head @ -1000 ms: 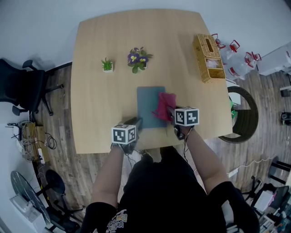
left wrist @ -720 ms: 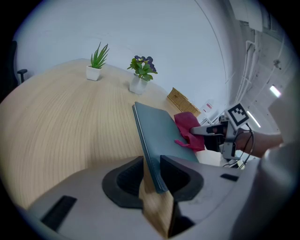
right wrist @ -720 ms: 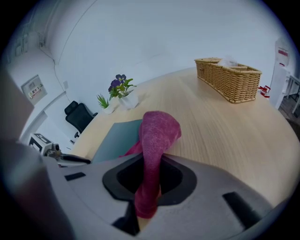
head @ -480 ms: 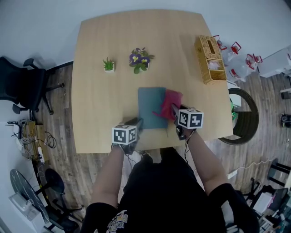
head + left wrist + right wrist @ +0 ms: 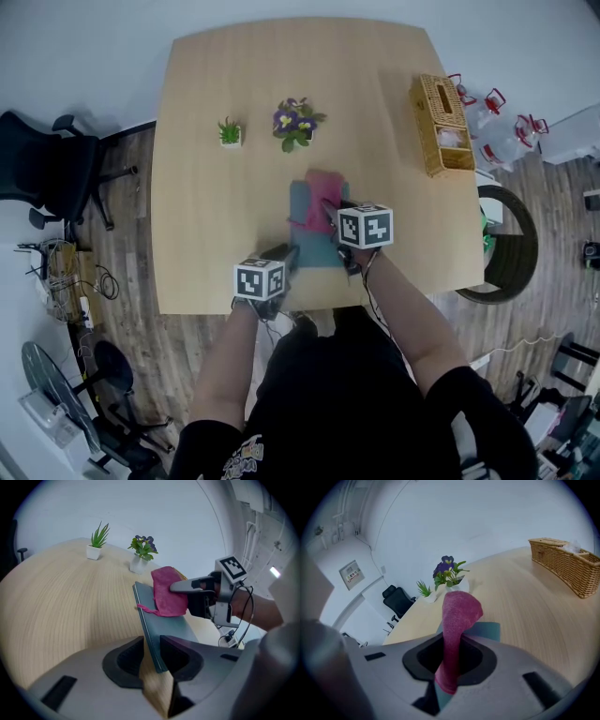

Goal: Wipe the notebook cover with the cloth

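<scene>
Cover of flat grey-blue notebook (image 5: 307, 246) is partly hidden in head view by crumpled magenta cloth (image 5: 322, 195) and right hand-held gripper (image 5: 334, 216). Notebook lies on pale wooden desk (image 5: 206, 187). Left hand-held gripper (image 5: 152, 656) pinches its near edge. Right jaws clamp cloth, draped over notebook's far part.

Head cam: steep top-down over table (image 5: 206, 187). Gripper cams: low, close, along jaws; all share notebook (image 5: 309, 246).
</scene>
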A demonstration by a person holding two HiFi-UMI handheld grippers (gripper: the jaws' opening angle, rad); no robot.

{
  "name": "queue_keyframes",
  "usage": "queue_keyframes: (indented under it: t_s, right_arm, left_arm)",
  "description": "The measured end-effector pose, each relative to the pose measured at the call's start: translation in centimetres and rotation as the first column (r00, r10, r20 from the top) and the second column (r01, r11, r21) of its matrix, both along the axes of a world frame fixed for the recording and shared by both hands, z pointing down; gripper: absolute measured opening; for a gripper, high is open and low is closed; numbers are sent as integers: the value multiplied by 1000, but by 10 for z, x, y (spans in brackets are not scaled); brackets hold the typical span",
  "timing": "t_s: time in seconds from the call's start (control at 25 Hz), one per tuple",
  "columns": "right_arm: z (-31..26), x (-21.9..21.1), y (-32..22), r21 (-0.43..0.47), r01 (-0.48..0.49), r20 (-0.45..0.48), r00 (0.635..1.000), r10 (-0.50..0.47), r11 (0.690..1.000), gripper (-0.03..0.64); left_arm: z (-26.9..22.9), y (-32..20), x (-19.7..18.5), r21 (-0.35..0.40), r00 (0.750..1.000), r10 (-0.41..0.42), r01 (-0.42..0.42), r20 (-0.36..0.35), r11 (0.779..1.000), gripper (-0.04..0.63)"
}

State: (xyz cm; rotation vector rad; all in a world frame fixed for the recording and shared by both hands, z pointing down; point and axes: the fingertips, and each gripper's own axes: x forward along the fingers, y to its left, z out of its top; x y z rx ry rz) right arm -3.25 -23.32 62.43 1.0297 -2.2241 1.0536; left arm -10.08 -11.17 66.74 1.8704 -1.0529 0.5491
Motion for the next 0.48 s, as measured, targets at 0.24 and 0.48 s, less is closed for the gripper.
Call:
queue_keyframes:
  t_s: [0.24,0.48]
  right_arm:
    - [7,-39,-10,-40,48,37,998,-47,998,69]
    - [16,-65,-19,-84,78,52,996,-74,993,69]
  left_arm:
    - [0,0,0,-2,1000,0,0,-3,1000,101]
    - [0,-1,-1,-9,1000,0,0,-12,1000,98]
